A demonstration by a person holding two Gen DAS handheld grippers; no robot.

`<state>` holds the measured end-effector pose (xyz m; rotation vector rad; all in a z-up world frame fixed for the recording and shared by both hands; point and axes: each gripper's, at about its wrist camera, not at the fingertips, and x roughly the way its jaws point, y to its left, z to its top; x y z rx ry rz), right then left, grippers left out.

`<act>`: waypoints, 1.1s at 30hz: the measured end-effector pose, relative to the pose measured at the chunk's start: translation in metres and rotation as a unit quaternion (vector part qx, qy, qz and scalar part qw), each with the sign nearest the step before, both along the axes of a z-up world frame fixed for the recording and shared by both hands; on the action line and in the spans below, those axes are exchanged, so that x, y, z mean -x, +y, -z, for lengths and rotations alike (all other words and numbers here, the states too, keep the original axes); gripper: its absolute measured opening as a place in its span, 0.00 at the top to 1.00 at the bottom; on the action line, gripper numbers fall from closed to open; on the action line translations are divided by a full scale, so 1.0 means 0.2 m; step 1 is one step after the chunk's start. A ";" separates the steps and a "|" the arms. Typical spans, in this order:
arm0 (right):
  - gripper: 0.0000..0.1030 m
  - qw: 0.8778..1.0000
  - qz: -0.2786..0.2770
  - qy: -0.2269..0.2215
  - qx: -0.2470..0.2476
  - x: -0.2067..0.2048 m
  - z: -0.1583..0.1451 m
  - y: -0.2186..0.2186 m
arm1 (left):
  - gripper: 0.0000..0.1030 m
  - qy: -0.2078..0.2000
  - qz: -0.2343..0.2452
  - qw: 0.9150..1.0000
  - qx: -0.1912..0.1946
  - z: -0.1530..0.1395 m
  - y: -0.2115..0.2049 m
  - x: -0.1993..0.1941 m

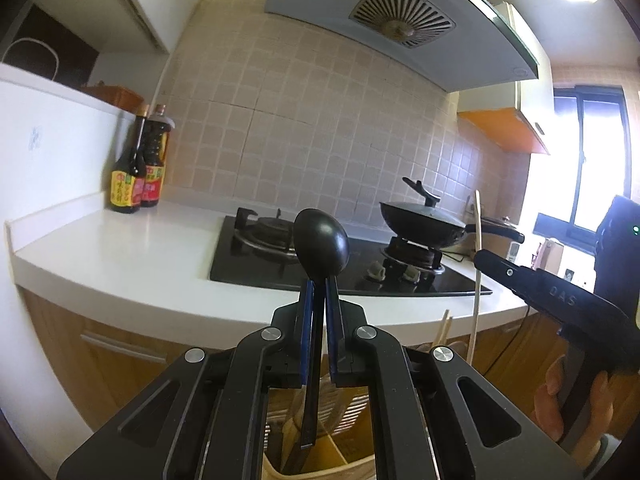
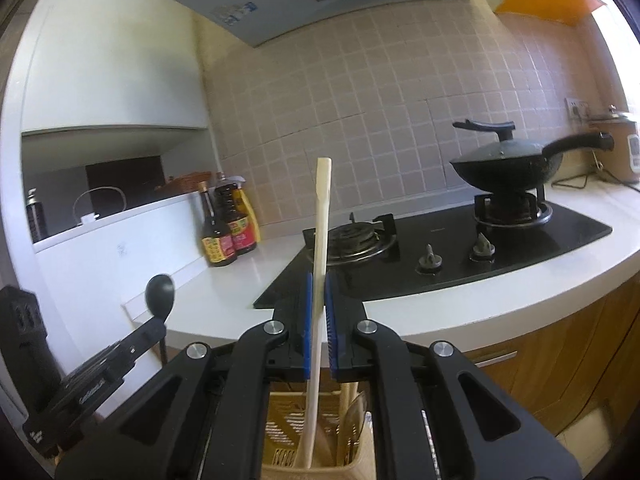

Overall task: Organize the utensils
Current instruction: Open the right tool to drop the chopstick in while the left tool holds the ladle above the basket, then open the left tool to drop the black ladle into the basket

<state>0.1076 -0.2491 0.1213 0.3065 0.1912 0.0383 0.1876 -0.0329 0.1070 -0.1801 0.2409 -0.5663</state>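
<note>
Left gripper [image 1: 319, 292] clamping black spoon [image 1: 321, 240], right gripper [image 2: 318, 292] — wooden utensil [image 2: 320, 248]

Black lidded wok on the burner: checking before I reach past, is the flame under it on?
Seemingly off: no flame shows under the black lidded wok in either view.

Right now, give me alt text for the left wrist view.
The left gripper holds a black spoon upright above a slotted utensil holder, facing a gas stove with a lidded wok.
</note>
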 end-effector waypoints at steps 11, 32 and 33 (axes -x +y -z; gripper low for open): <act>0.95 1.000 -0.011 0.001 0.003 -0.04 0.01 0.00 | 0.96 0.018 0.004 1.000 0.008 0.11 -0.01 -0.05; 0.95 0.999 -0.025 0.021 0.014 0.07 0.14 0.08 | 0.90 0.033 0.014 0.999 0.040 0.16 0.04 0.00; 0.95 0.999 -0.025 0.025 0.017 0.09 0.15 0.08 | 0.75 0.031 0.009 0.999 0.035 0.16 0.05 0.02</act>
